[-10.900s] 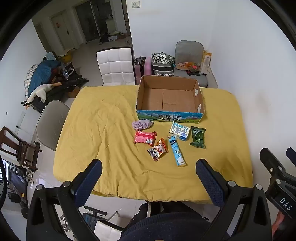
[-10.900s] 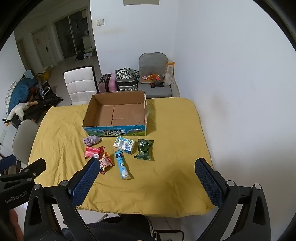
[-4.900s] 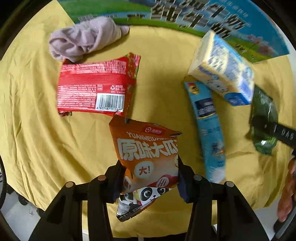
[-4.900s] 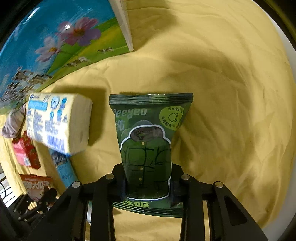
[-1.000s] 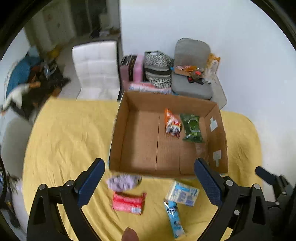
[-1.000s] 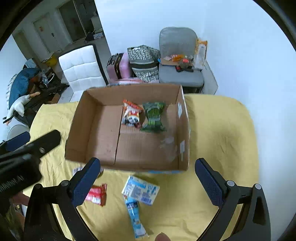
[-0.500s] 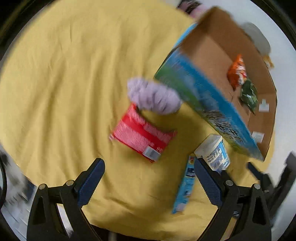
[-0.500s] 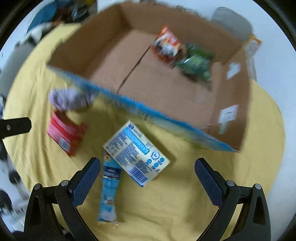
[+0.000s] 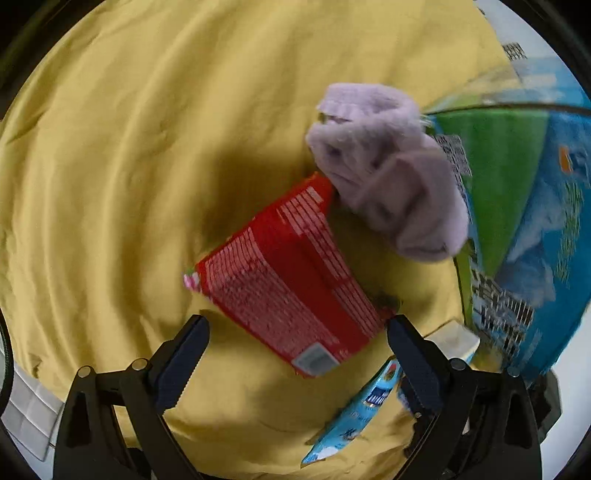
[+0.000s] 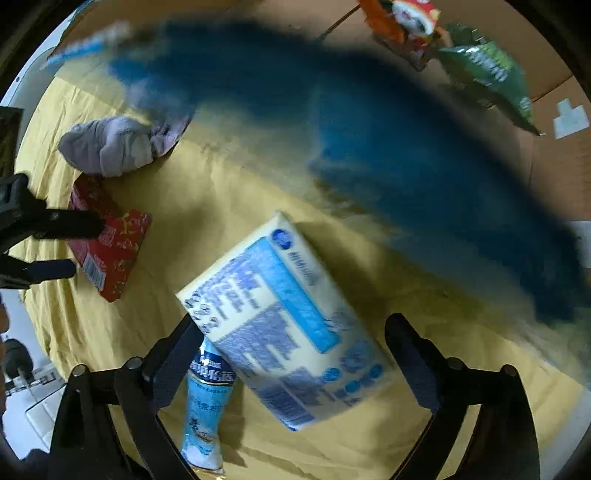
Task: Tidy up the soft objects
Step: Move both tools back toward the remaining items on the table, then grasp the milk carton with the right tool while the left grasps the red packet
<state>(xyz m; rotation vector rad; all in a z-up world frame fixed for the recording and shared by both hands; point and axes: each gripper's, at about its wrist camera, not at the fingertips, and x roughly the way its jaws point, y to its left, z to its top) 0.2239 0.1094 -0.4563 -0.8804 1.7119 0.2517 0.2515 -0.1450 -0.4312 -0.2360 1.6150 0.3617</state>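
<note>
My left gripper (image 9: 295,354) is open, its fingers on either side of the near end of a red snack packet (image 9: 284,280) on the yellow cloth. A lilac cloth bundle (image 9: 388,184) lies just beyond it against the blue-and-green box wall (image 9: 535,221). My right gripper (image 10: 295,354) is open around a white-and-blue tissue pack (image 10: 280,332). A light blue tube (image 10: 207,398) lies under its left side. Inside the cardboard box (image 10: 554,122), an orange panda packet (image 10: 402,22) and a green packet (image 10: 487,70) lie.
The yellow cloth (image 9: 110,147) covers the table and stretches left of the packets. The left gripper's fingers (image 10: 55,225) show in the right wrist view over the red packet (image 10: 110,251). The lilac bundle (image 10: 110,144) sits by the box corner.
Both grippers have dropped from above the box to the cloth. The left now straddles the red packet and the right straddles the tissue pack. Both stay open.
</note>
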